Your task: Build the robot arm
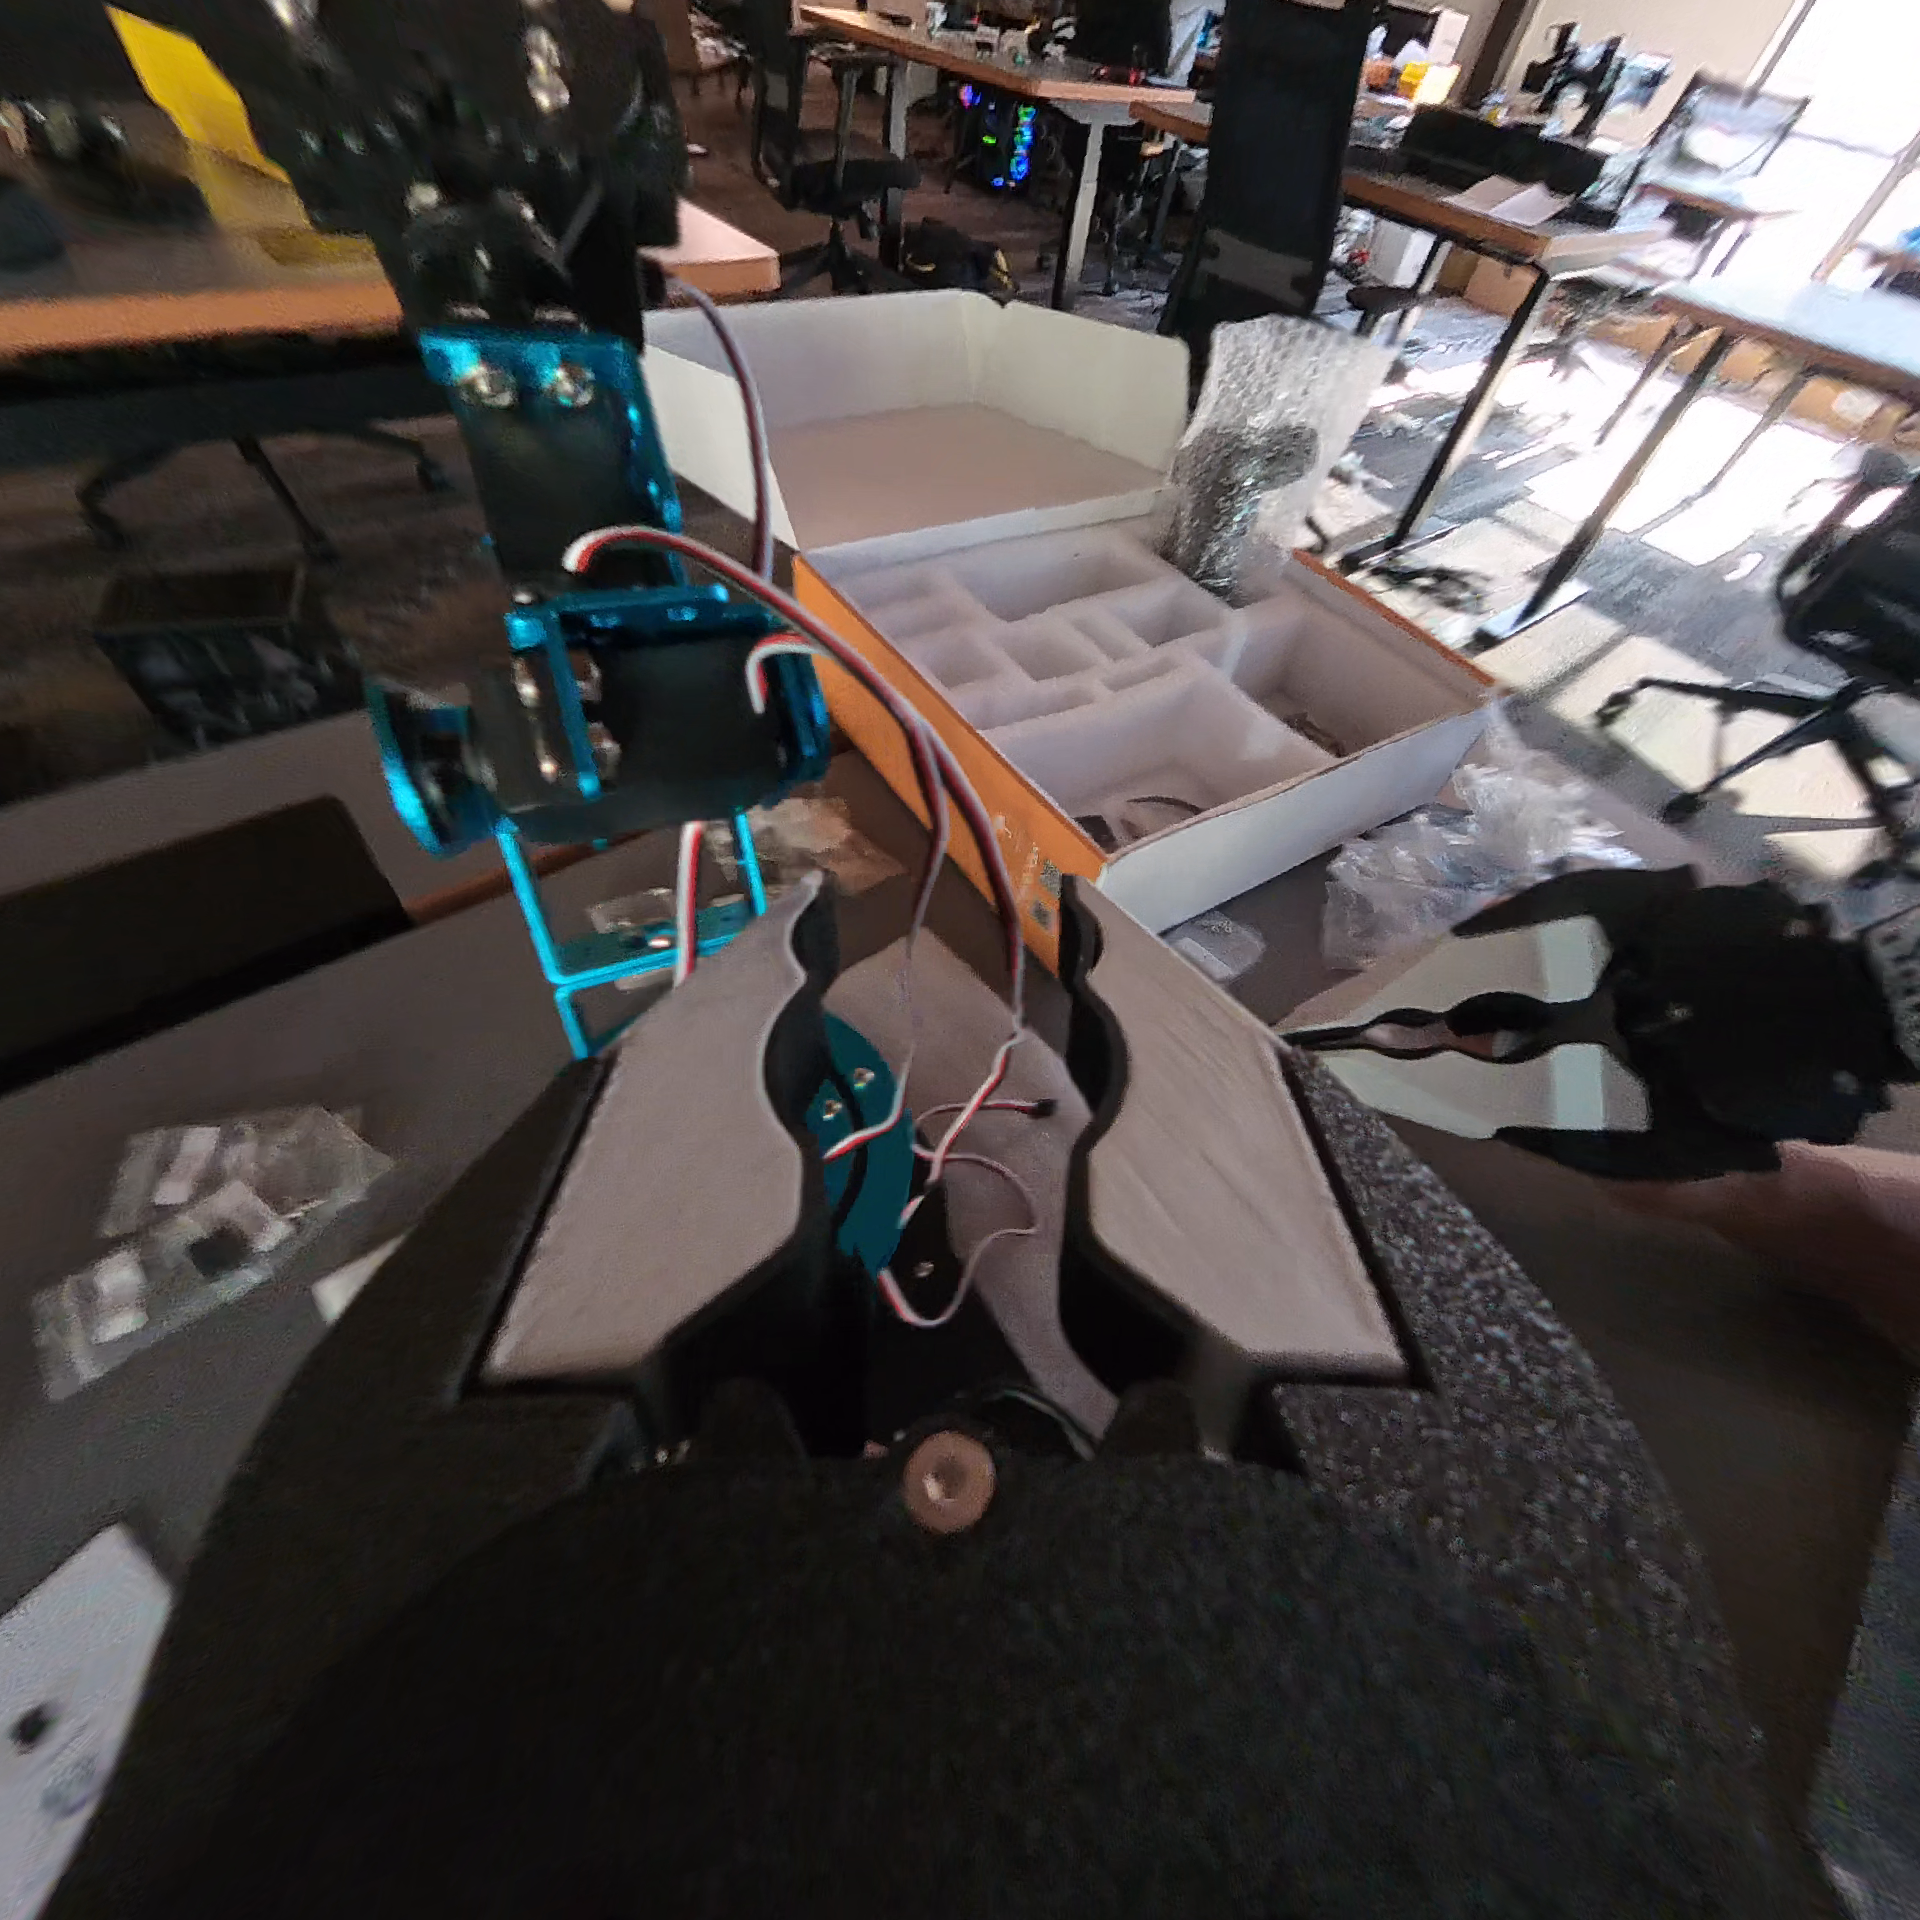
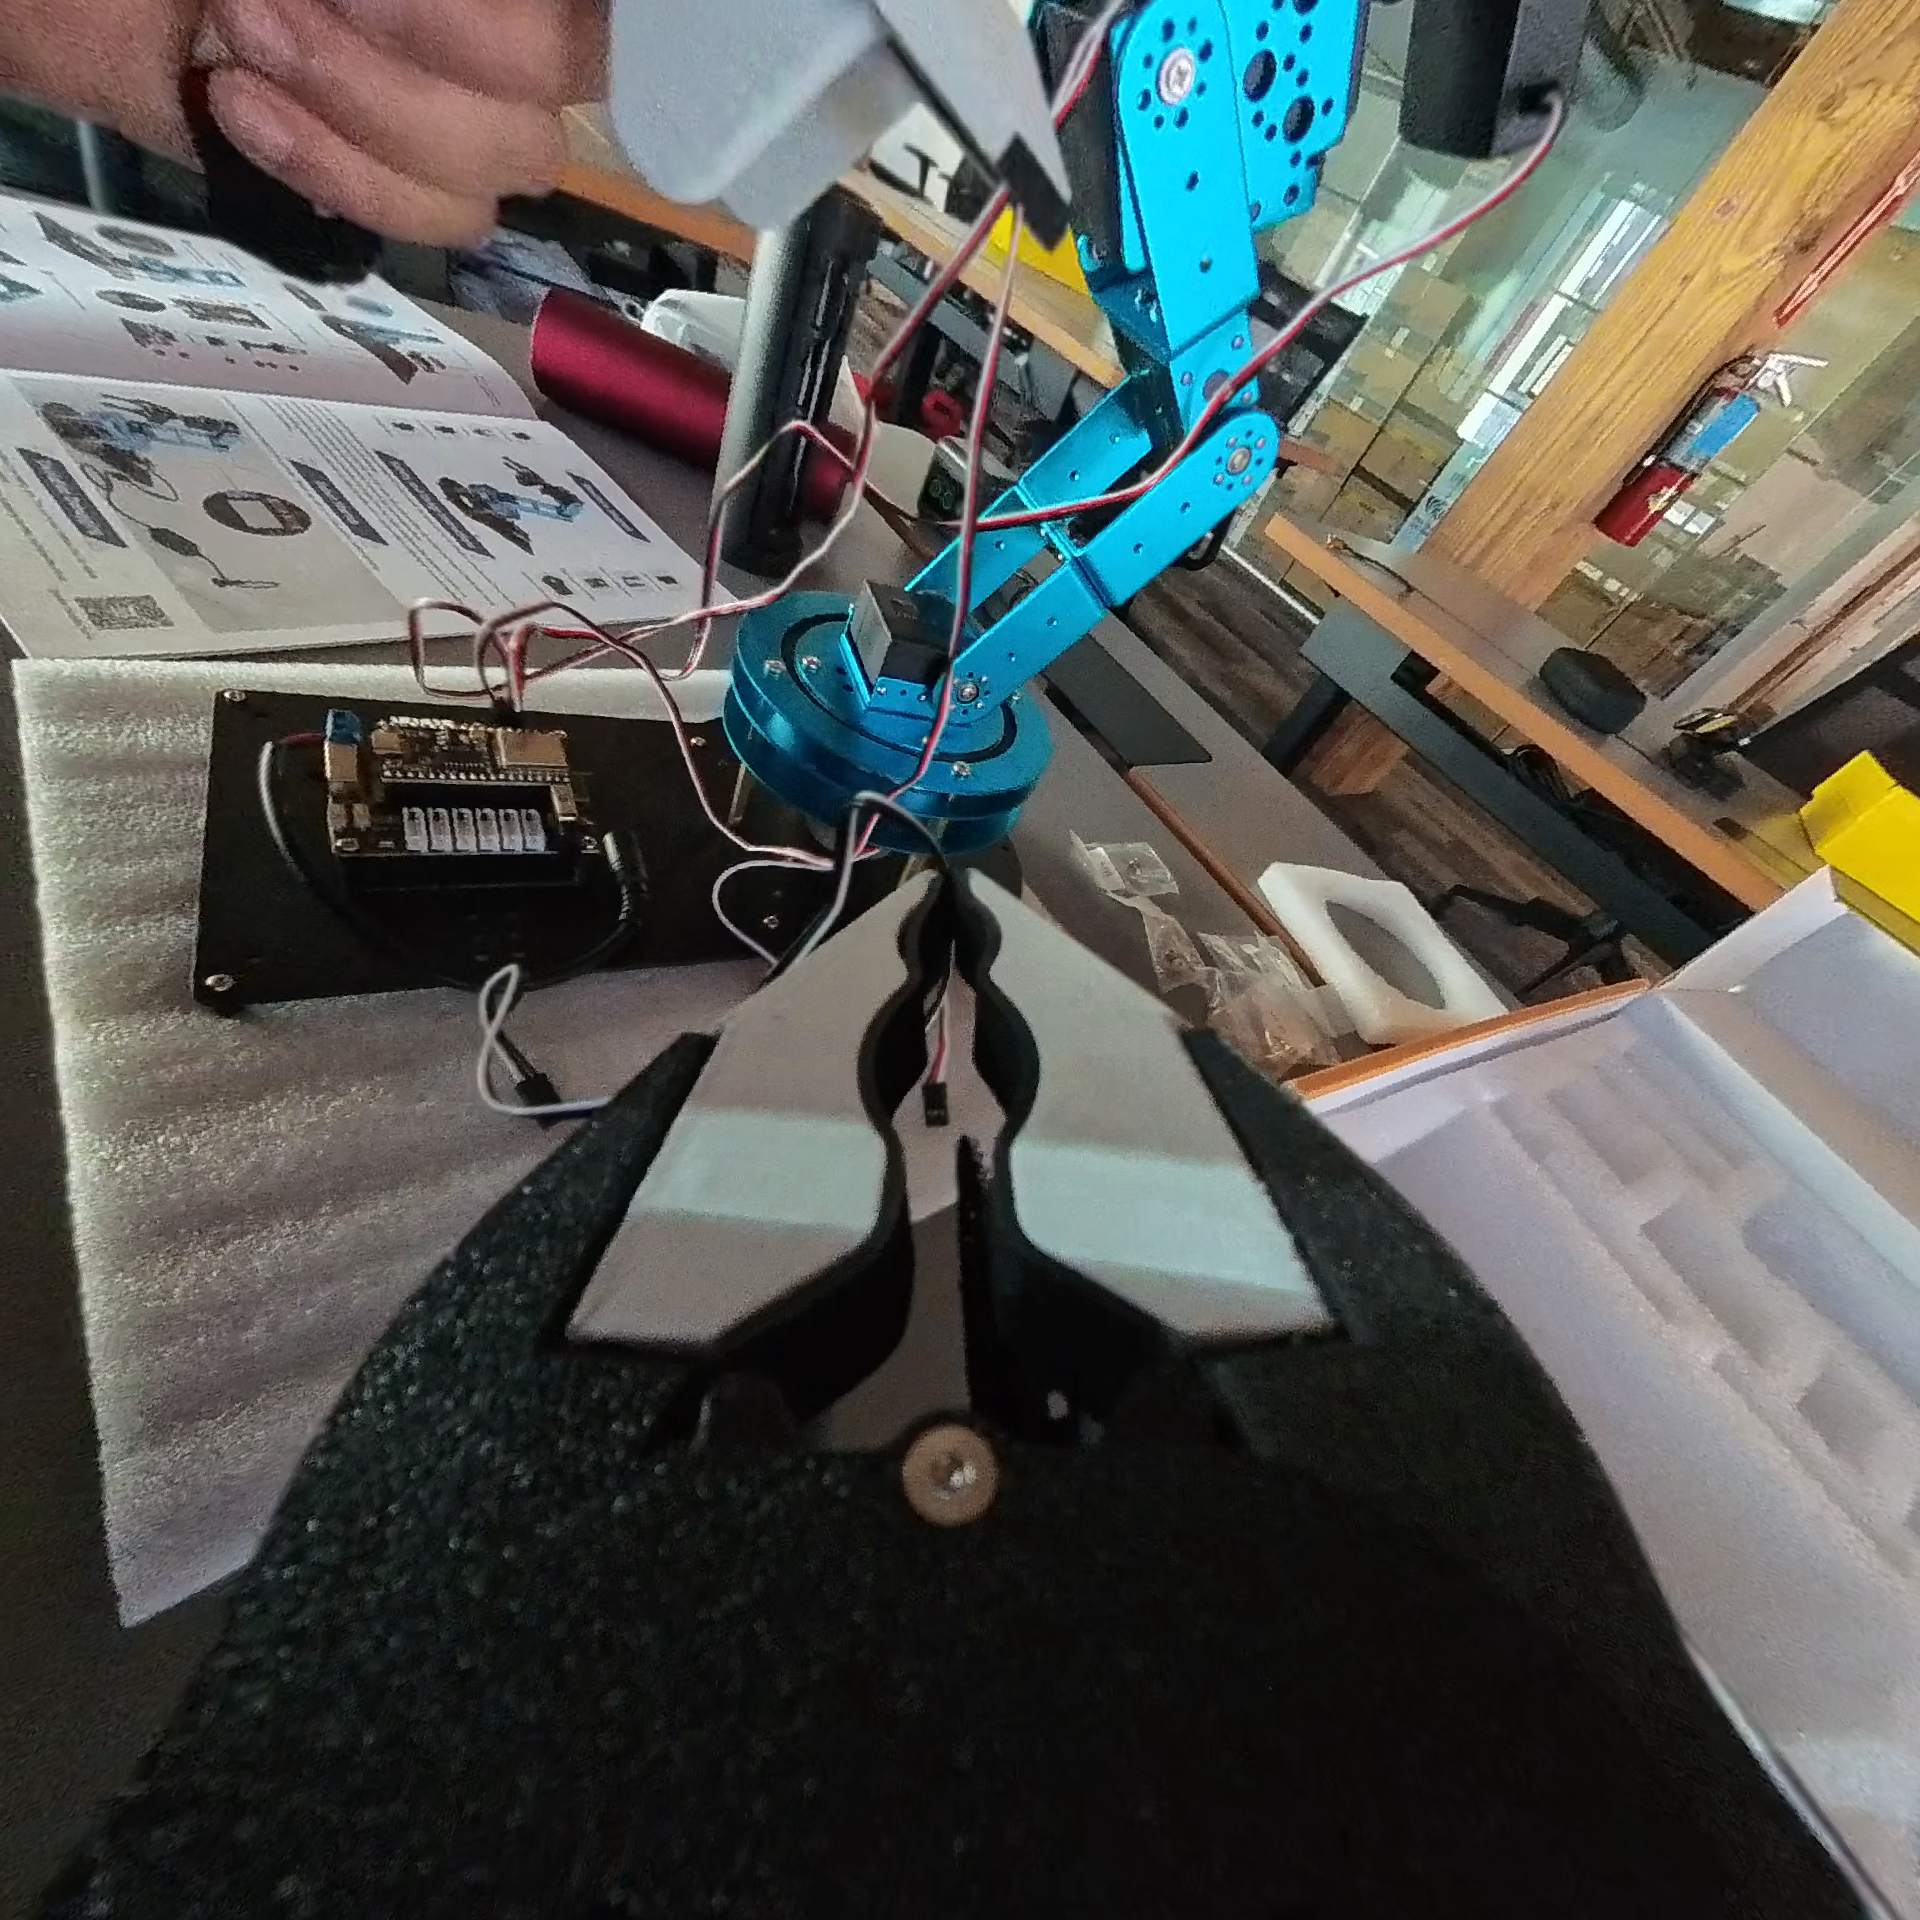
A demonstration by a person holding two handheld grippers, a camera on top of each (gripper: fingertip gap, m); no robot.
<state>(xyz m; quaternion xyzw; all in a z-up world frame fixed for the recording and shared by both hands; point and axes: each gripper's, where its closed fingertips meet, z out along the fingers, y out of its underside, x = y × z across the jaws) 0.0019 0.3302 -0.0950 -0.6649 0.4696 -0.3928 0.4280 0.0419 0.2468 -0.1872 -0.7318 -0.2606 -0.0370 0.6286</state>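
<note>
A small blue metal robot arm [image 2: 1101, 561] stands on its round blue base [image 2: 883, 748]. Red-white-black servo wires [image 2: 790, 447] trail from it to a circuit board [image 2: 457, 790] on a black plate. My right gripper [image 2: 945, 894] is shut on one servo wire just in front of the base. That wire's black plug [image 2: 932, 1110] hangs between the fingers. My left gripper [image 1: 940, 904] is open above the base [image 1: 862, 1143], with loose wires [image 1: 956, 831] between its fingers. The arm's blue brackets [image 1: 644, 707] rise just left of it. The right gripper [image 1: 1351, 1034] shows at the right.
An open box with a white foam insert [image 1: 1143, 675] and its lid [image 1: 935, 416] lie behind, with bubble wrap [image 1: 1268, 447] beside them. An open manual [image 2: 260, 468], a red cylinder [image 2: 644, 384], a white foam sheet [image 2: 208, 1143] and bags of small parts [image 2: 1226, 956] surround the arm.
</note>
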